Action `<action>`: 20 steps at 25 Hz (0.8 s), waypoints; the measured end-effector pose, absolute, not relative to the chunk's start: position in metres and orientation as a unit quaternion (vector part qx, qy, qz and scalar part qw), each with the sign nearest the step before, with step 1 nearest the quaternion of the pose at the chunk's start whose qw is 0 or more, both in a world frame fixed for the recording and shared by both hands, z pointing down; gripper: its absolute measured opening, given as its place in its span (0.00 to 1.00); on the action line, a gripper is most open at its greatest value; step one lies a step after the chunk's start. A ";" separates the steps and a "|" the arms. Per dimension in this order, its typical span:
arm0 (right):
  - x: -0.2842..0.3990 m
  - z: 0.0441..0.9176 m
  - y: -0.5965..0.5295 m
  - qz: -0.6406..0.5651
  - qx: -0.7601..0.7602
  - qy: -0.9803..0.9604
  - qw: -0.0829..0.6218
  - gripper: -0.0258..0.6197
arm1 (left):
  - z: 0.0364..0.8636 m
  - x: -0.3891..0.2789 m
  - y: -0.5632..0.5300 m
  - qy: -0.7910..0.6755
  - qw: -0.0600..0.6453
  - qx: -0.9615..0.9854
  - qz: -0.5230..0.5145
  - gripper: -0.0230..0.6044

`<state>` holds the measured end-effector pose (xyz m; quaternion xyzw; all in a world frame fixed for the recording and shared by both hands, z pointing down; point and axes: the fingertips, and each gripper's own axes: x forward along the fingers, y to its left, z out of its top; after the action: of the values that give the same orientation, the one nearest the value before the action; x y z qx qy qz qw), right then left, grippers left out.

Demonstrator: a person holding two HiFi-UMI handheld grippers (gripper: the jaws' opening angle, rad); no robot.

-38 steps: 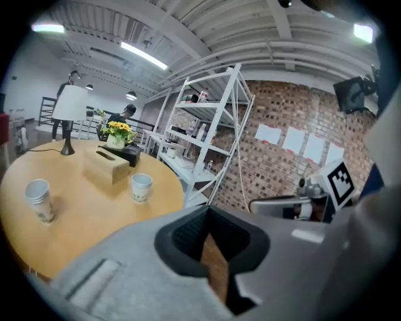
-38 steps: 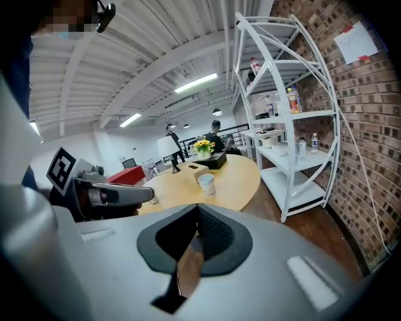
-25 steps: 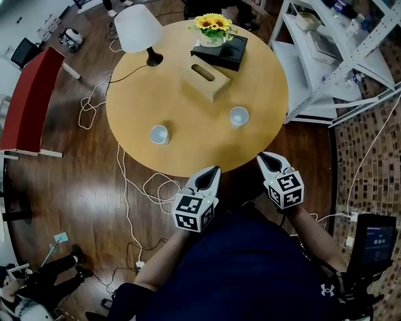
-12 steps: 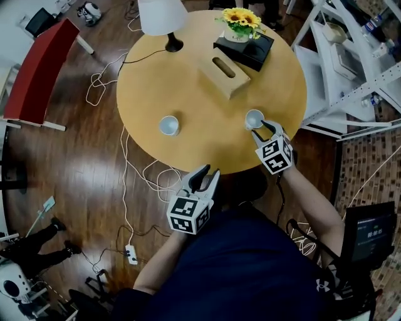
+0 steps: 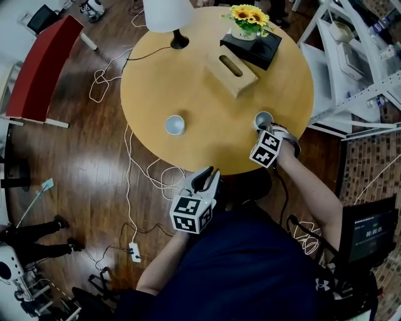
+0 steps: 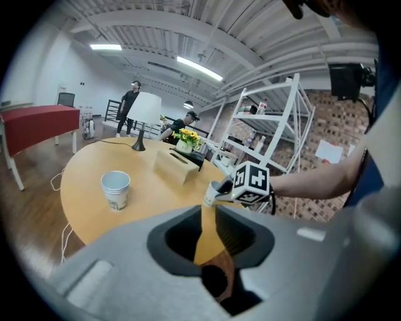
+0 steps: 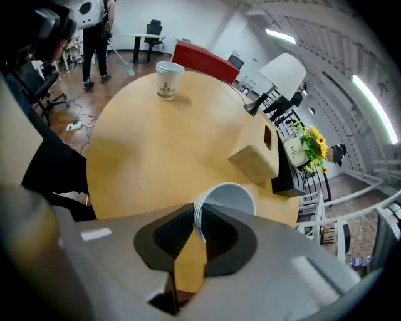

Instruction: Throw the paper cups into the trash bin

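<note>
1. wood makes the round table point(image 5: 207, 88), and two white paper cups stand on it, well apart.
2. right cup point(image 5: 264, 119) stands near the table's right edge, with its mouth up.
3. right gripper point(image 5: 261, 128) is at that cup. its fingers are pinched tight on the rim, one inside the cup and one outside.
4. left cup point(image 5: 175, 125) stands by itself nearer the left side, mouth up. nothing touches it.
5. left gripper point(image 5: 208, 177) hangs off the table, over the floor, close to the person's body. its fingers are almost together, with only a thin gap, and nothing is in the gap.
6. far behind the cups sit a tan box point(image 5: 232, 68), a white lamp point(image 5: 168, 12) and yellow flowers point(image 5: 249, 15). the flowers stand on a black block point(image 5: 254, 49).
7. white wires point(image 5: 128, 182) lie on the dark floor, left of the table.
</note>
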<state>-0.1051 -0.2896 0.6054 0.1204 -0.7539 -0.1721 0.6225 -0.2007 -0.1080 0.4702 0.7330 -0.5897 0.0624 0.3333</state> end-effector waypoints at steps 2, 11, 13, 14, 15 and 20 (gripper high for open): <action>-0.102 0.597 -0.283 -0.164 0.126 -0.758 0.619 0.09 | 0.467 -0.198 -0.108 -0.583 0.336 0.737 0.064 0.13; 0.020 0.554 -0.294 -0.040 0.300 -0.769 0.563 0.09 | 0.483 -0.136 -0.146 -0.487 0.321 0.806 0.103 0.11; 0.075 0.552 -0.283 -0.005 0.356 -0.747 0.561 0.09 | 0.485 -0.108 -0.153 -0.443 0.302 0.835 0.124 0.11; 0.100 0.553 -0.270 0.018 0.382 -0.737 0.558 0.09 | 0.483 -0.093 -0.154 -0.418 0.295 0.849 0.135 0.11; 0.121 0.555 -0.256 0.040 0.404 -0.727 0.554 0.09 | 0.481 -0.078 -0.153 -0.395 0.287 0.861 0.145 0.11; 0.182 0.584 -0.202 0.100 0.440 -0.712 0.537 0.09 | 0.481 -0.005 -0.133 -0.319 0.266 0.890 0.186 0.11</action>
<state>0.1821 -0.2017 0.5844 0.4404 -0.7123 0.0995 0.5373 -0.0046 -0.1329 0.4813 0.8904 -0.3192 0.1858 0.2662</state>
